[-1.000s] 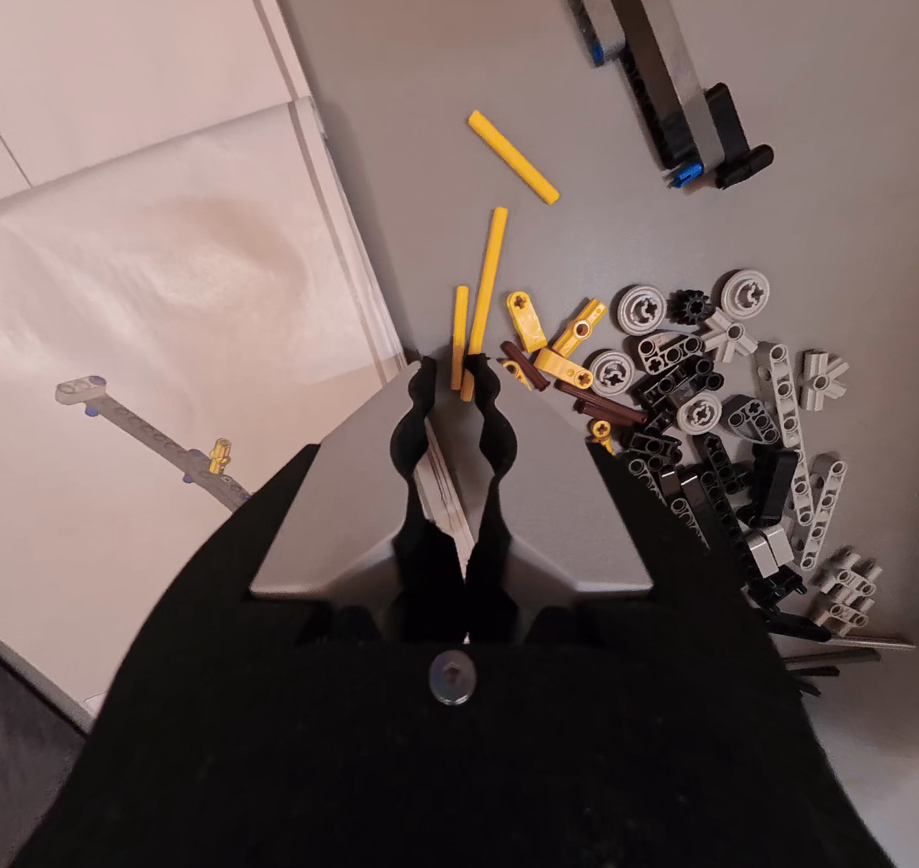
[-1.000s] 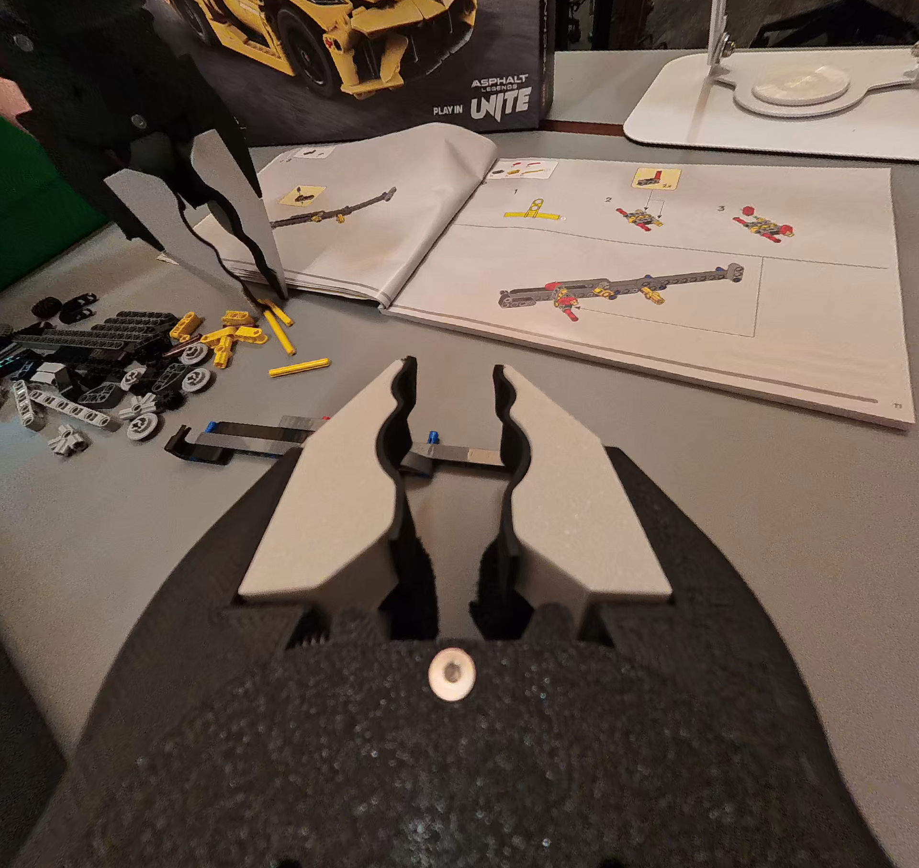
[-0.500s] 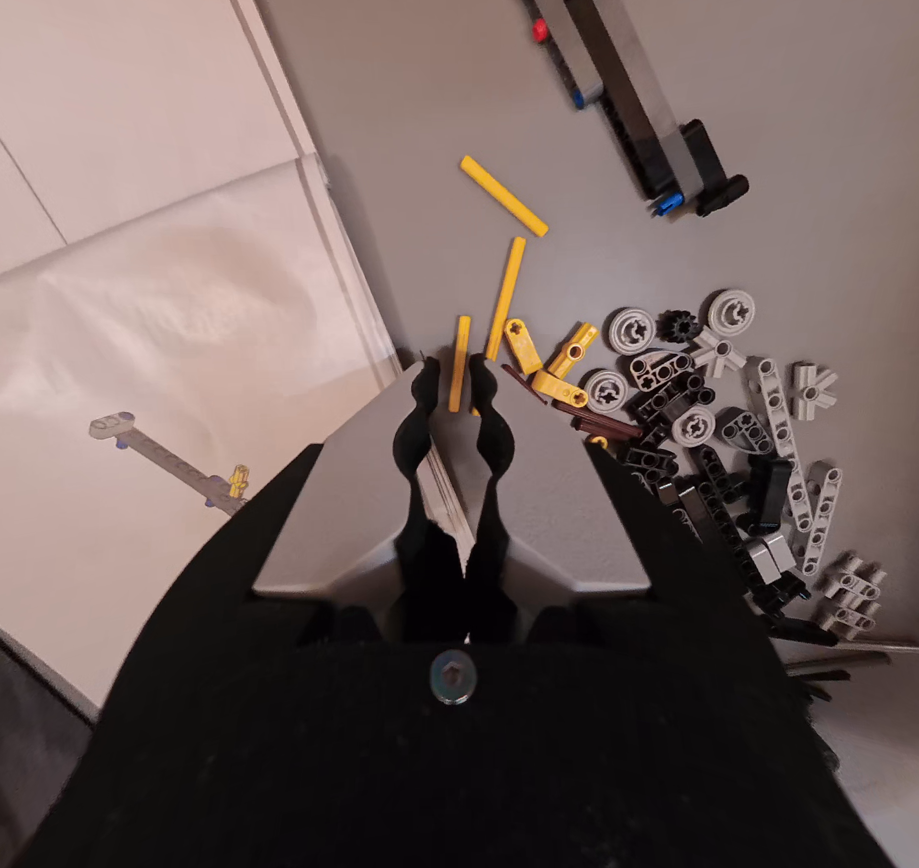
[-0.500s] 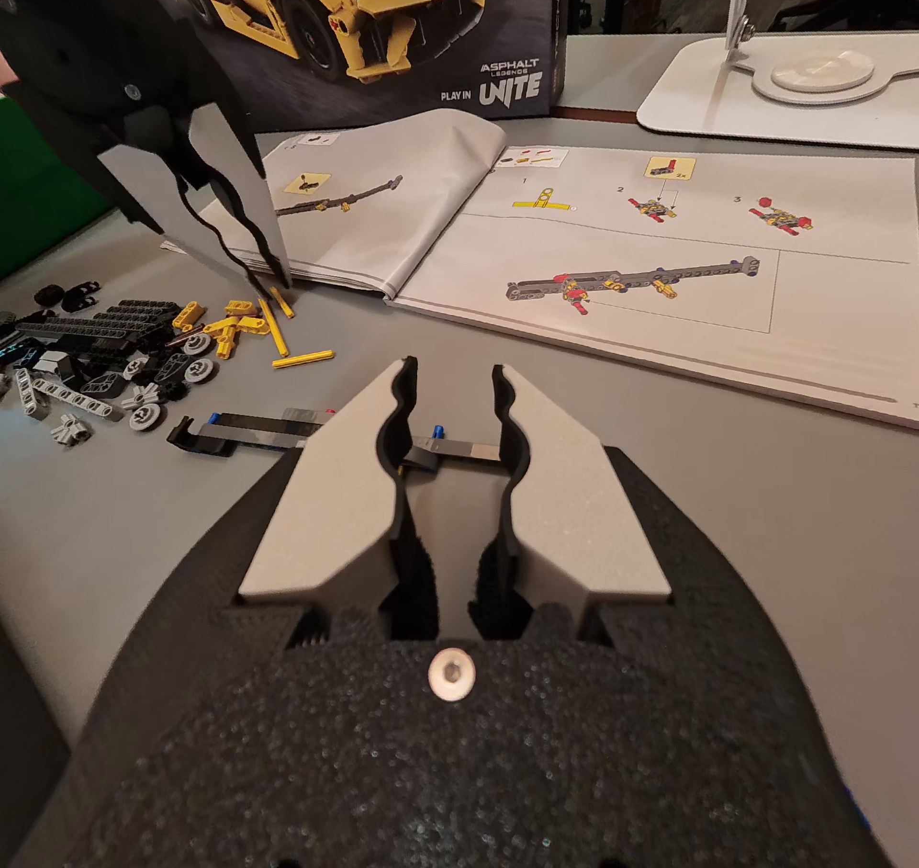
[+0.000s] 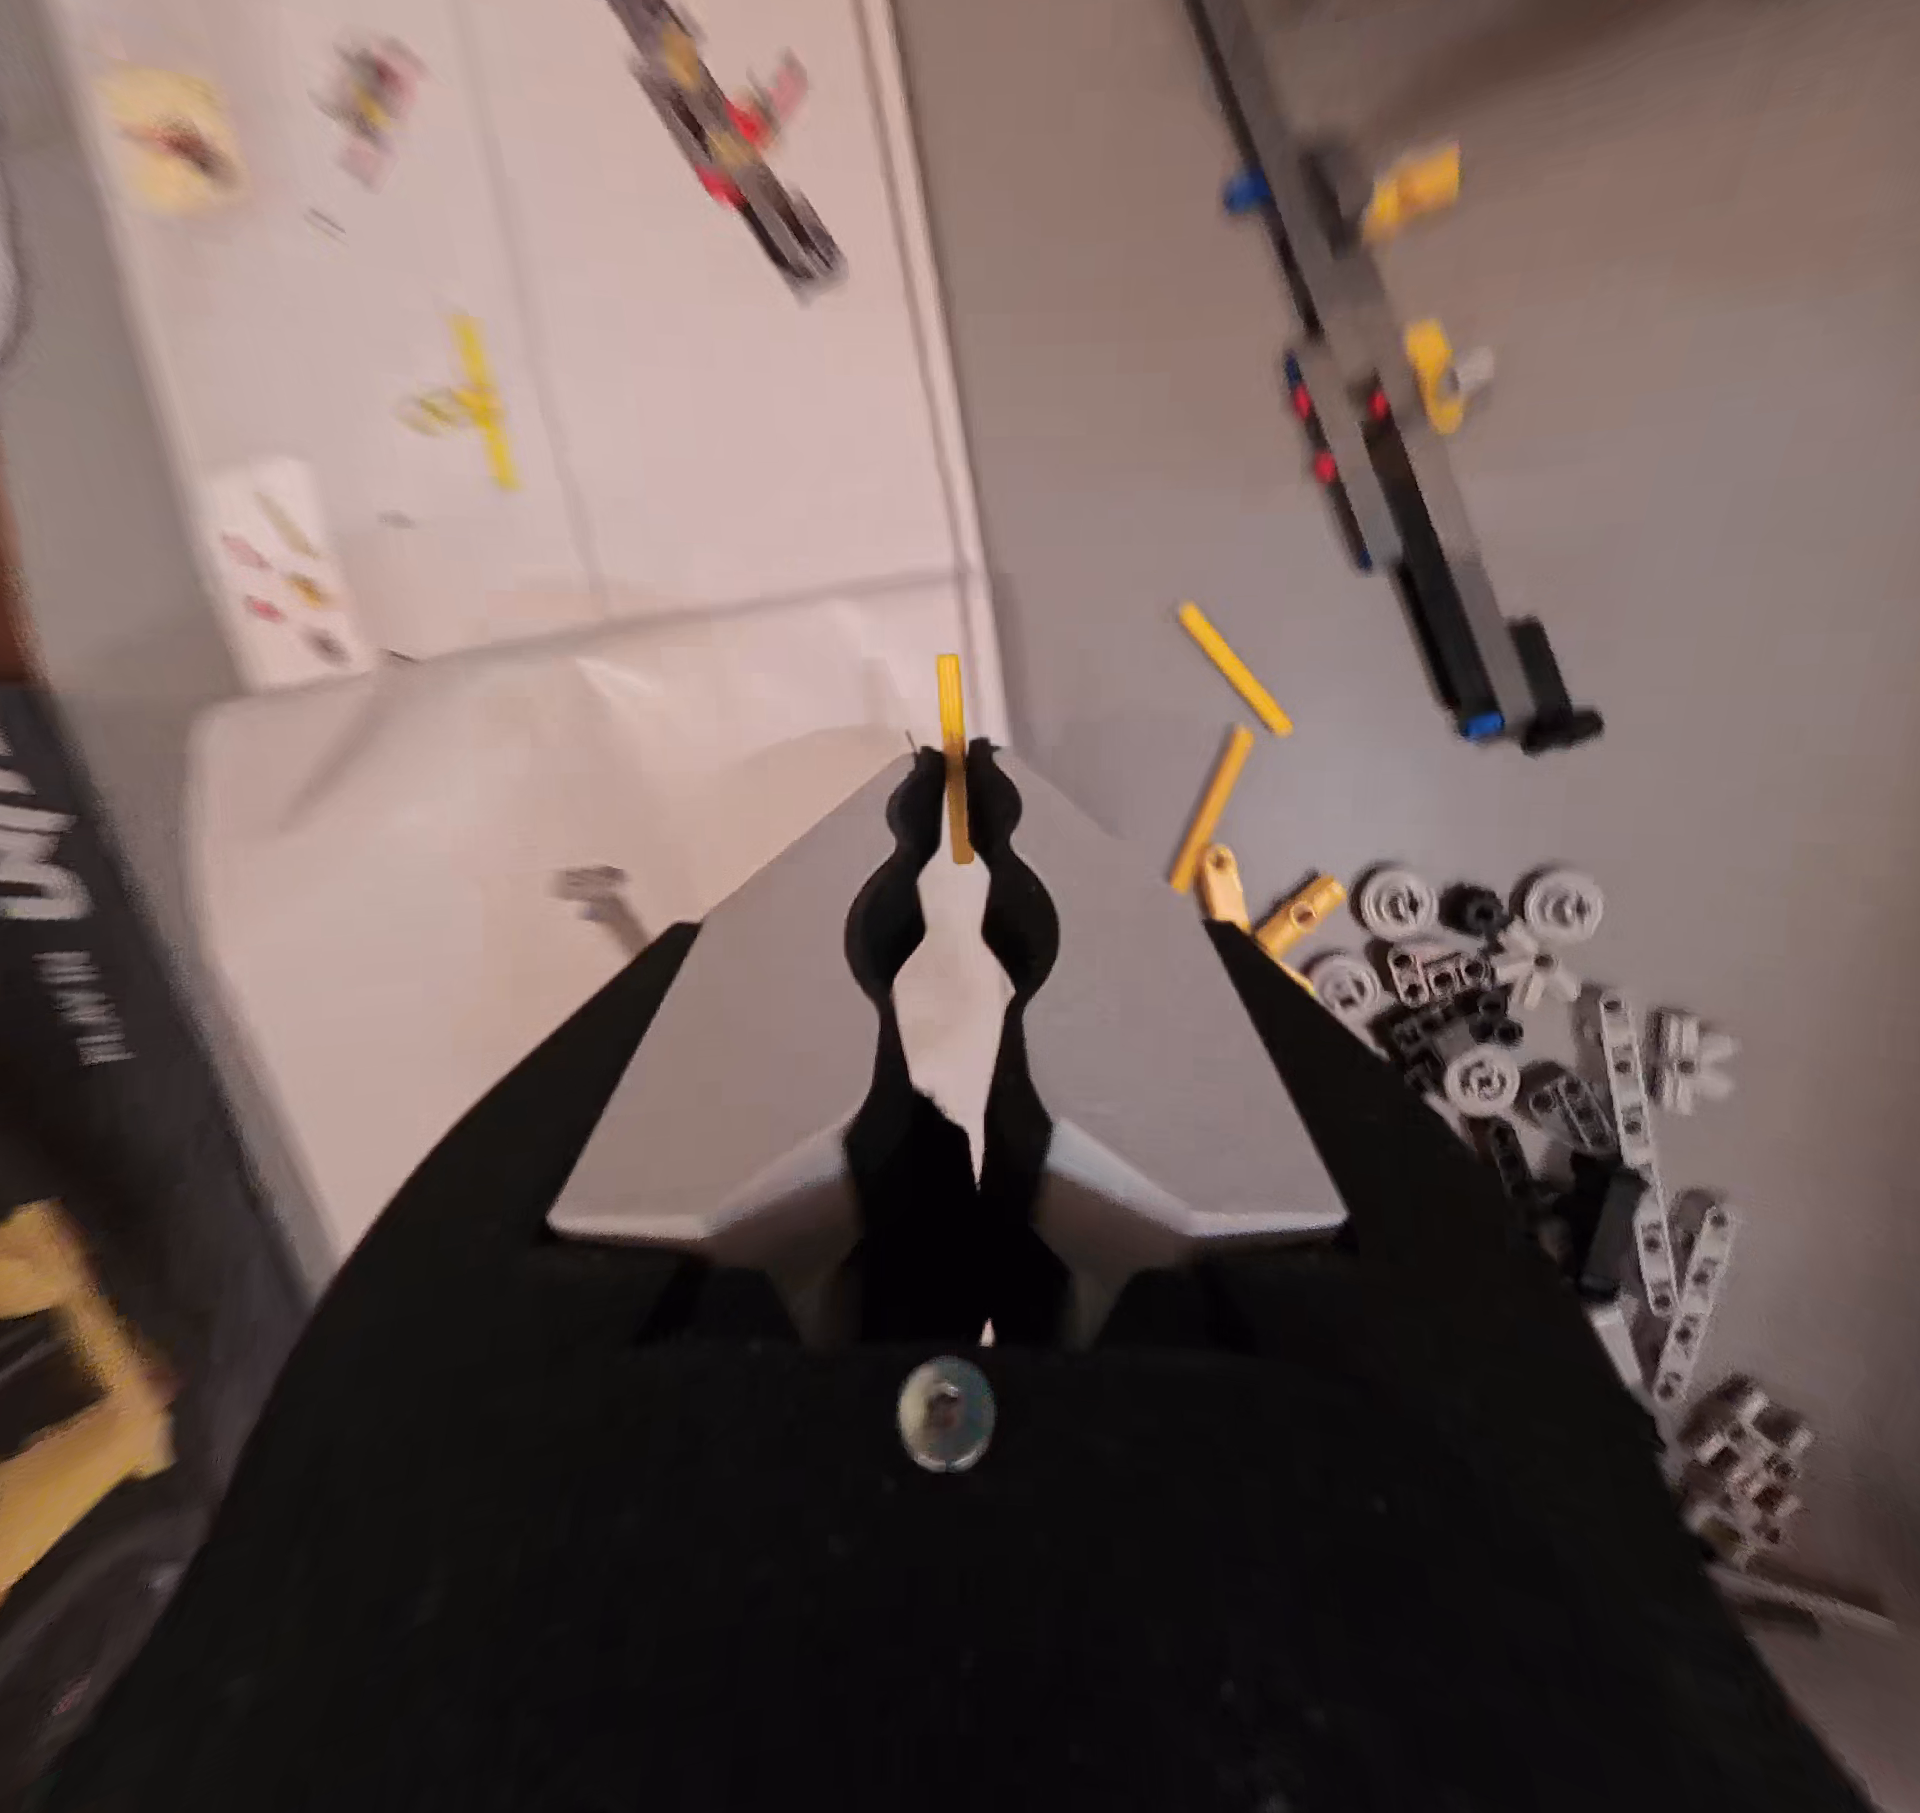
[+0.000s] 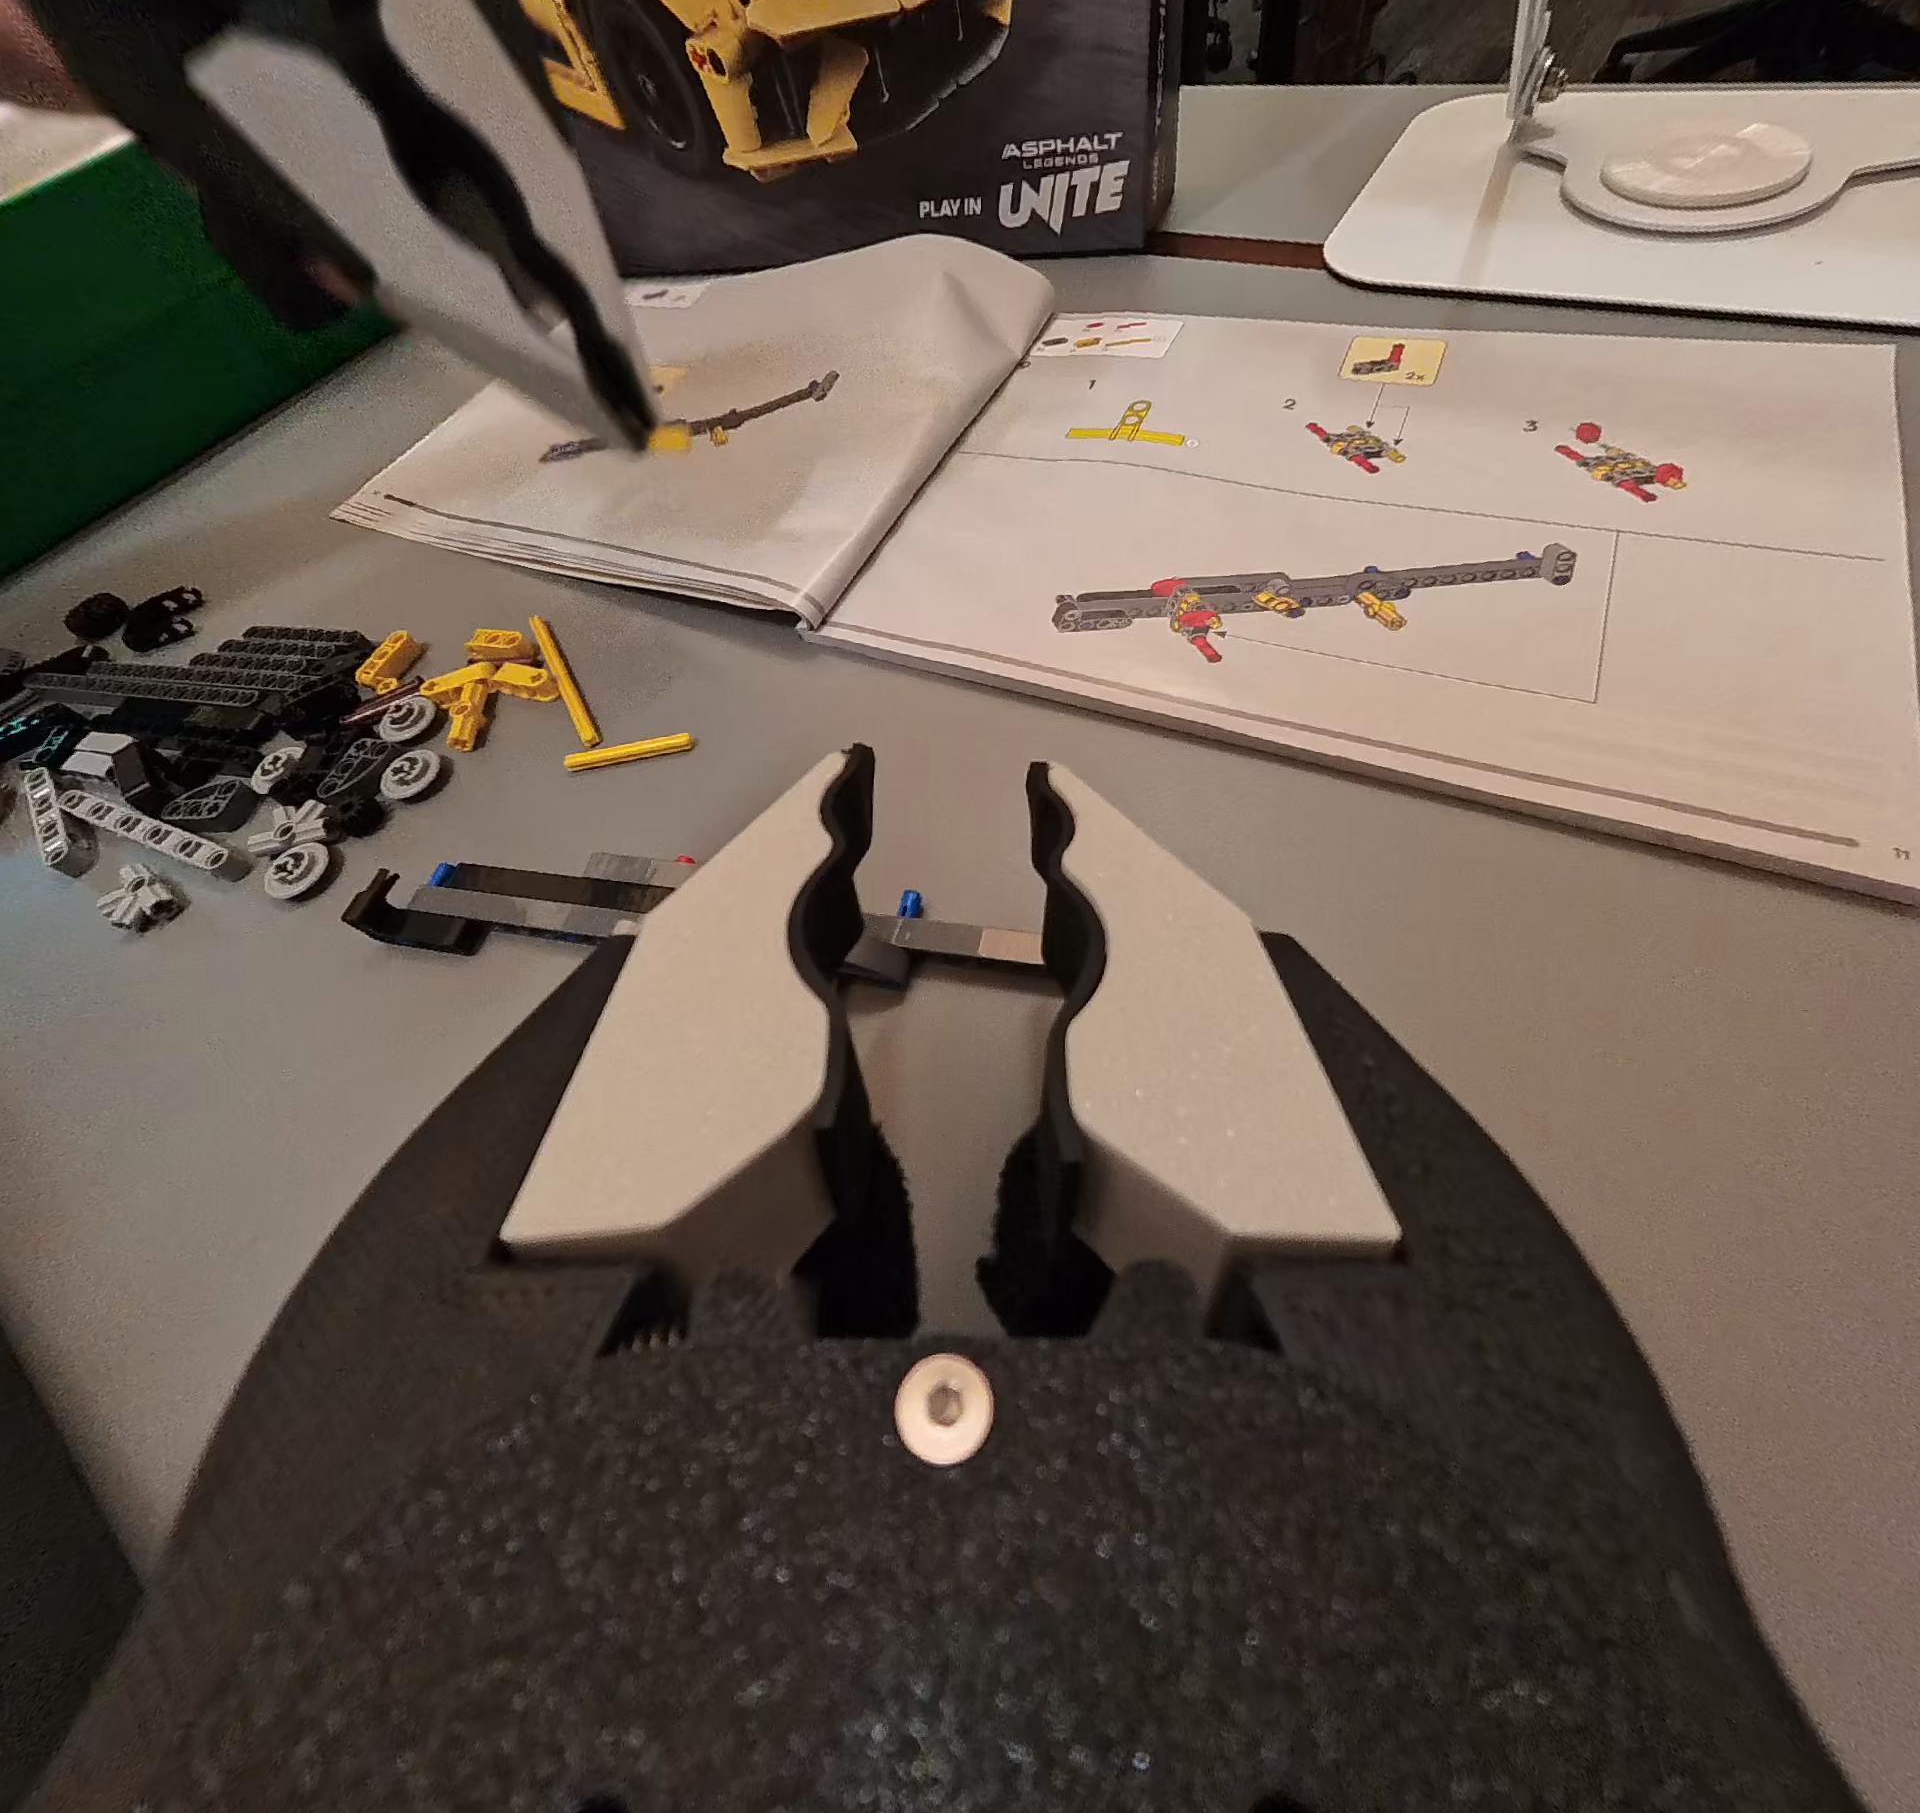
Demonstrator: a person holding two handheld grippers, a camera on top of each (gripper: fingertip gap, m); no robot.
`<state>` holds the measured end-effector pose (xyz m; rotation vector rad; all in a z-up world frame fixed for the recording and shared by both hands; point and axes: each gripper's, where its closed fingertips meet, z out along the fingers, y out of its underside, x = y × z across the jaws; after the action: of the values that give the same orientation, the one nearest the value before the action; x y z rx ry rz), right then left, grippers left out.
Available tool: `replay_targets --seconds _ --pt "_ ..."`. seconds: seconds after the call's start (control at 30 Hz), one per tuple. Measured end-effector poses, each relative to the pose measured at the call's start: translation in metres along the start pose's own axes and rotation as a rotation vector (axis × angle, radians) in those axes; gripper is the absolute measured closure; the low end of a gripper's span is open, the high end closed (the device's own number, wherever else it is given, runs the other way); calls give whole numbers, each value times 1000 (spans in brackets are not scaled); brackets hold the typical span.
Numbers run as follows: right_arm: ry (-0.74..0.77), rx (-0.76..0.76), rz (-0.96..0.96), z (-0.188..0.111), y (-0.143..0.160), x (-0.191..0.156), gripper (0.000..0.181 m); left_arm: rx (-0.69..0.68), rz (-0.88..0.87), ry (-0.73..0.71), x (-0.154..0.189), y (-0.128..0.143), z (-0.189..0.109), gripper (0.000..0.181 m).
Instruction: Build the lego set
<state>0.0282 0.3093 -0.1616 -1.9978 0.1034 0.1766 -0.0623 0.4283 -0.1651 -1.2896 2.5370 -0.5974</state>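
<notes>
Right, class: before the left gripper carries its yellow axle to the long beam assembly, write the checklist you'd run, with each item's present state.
1. Yellow axle pinched between the left gripper tips: ok.
2. Axle square in the jaws: cannot tell; the picture is blurred by motion.
3. Right gripper open and empty, free to steady the work: ok.
4. Beam assembly flat on the table, partly hidden under the right gripper: ok.
5. Instruction booklet open at the beam steps: ok.
6. Spare yellow axles beside the parts pile: ok.
</notes>
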Motion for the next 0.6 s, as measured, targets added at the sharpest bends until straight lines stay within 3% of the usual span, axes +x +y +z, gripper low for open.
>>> replay_targets --seconds 0.13,0.2,0.3,0.43,0.6 --pt "9 13 -11 -2 -2 1 153 94 -38 -128 -41 -43 -44 179" --pt "4 31 -9 -3 -6 0 154 82 -60 -200 -65 -51 -62 179" --pt "-4 43 -5 -4 -8 -1 154 64 -132 -199 -84 -59 -71 178" --pt "-2 43 -14 -4 -8 -1 155 -2 -118 -149 -93 -62 -51 179" --pt "2 41 -24 -4 -7 -2 156 -95 -137 -69 -109 -58 -1 178"
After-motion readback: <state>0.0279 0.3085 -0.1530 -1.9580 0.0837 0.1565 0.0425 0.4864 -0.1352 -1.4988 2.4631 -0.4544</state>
